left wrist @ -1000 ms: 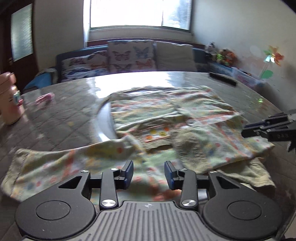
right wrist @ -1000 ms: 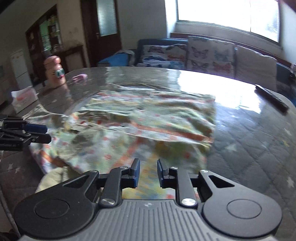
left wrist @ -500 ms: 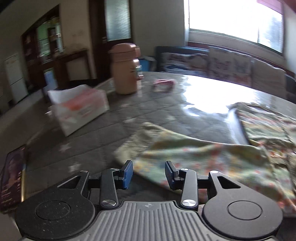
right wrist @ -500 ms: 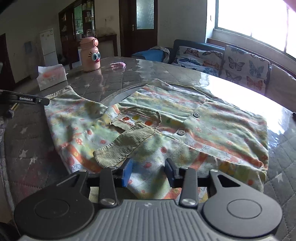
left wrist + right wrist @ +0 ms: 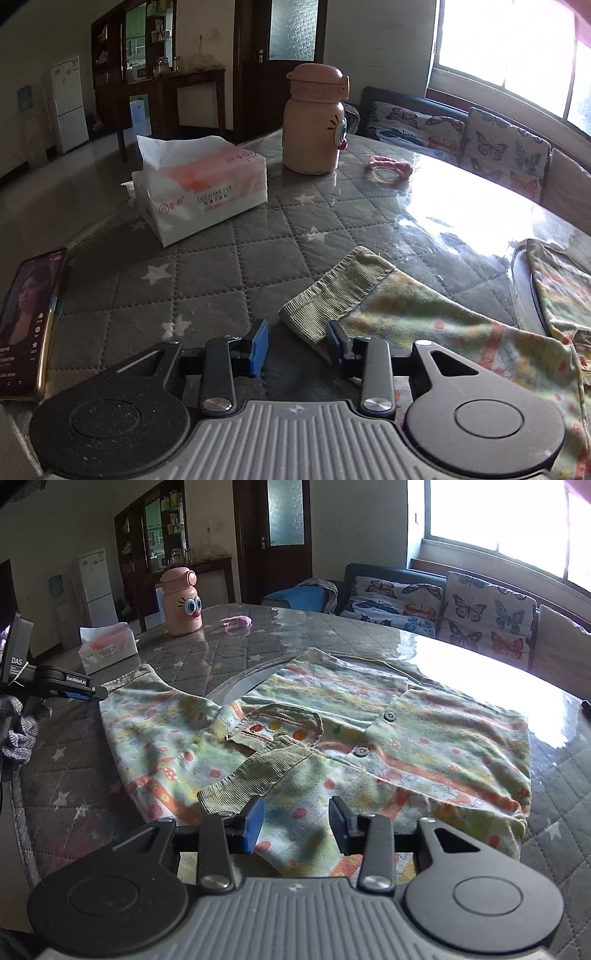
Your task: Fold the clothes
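- A quilted grey, star-printed table (image 5: 229, 258) is seen under window glare.
- The patterned garment (image 5: 388, 746) is spread mid-frame; its sleeve runs toward the left edge.
- The ribbed cuff (image 5: 332, 291) lies just ahead of the wide-open left gripper (image 5: 297, 345), nearest it.
- The right gripper (image 5: 295, 825) is wide open over the hem.

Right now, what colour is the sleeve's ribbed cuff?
Olive green ribbed cuff, clearest in the left wrist view.

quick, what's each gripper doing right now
Left gripper: open, holding nothing, at the sleeve cuff.
Right gripper: open, holding nothing, over the shirt.
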{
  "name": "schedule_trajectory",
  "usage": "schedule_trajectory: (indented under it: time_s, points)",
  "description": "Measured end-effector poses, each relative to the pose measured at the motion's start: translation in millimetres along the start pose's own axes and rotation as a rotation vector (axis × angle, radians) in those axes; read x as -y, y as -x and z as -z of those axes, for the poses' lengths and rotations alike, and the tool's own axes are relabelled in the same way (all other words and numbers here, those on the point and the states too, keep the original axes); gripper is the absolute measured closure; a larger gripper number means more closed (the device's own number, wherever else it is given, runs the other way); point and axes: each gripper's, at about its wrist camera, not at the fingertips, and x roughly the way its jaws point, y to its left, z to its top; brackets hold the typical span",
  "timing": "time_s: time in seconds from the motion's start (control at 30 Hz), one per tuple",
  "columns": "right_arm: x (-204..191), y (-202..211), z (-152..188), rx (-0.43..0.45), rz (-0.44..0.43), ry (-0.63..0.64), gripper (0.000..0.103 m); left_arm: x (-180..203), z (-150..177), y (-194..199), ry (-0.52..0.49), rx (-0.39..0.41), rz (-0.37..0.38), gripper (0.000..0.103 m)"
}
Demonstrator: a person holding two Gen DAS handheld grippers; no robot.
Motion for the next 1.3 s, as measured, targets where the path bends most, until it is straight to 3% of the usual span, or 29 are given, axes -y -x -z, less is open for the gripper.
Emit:
schedule_trajectory:
  time_s: [0.1,0.27,0.43,0.63,0.8,1.03,1.17,1.3]
  points:
    - [1.9,2.6,1.2,0.004,0.004,-0.011,0.064,-1.0,-1.0,2.7,0.022,-0.001,0.035,0.068]
    - [5.1,6.9,3.2,0.010,0.010,-0.028,0.064,3.2,-1.8,-1.7,0.017,-0.004,0.028,0.069]
    - [8.3,11.2,5.2,0.016,0.016,-0.046,0.064,5.0,-3.2,-1.6,0.018,0.009,0.042,0.097]
    - [12.1,16.4,7.6,0.023,0.023,-0.068,0.064,21.8,-12.7,24.8,0.006,0.074,0.117,0.098]
    - [24.9,25.5,11.2,0.043,0.048,-0.112,0.064,65.8,-19.8,62.1,-0.068,0.134,0.286,0.098]
    - [43.2,38.3,16.4,0.072,0.083,-0.175,0.064,157.2,-7.8,99.0,-0.222,0.144,0.581,0.098]
    - [53.7,45.7,19.4,0.089,0.103,-0.211,0.064,205.1,9.4,104.0,-0.320,0.096,0.730,0.098]
    - [58.2,44.7,18.6,0.092,0.096,-0.237,0.064,240.4,34.5,97.4,-0.429,0.006,0.779,0.098]
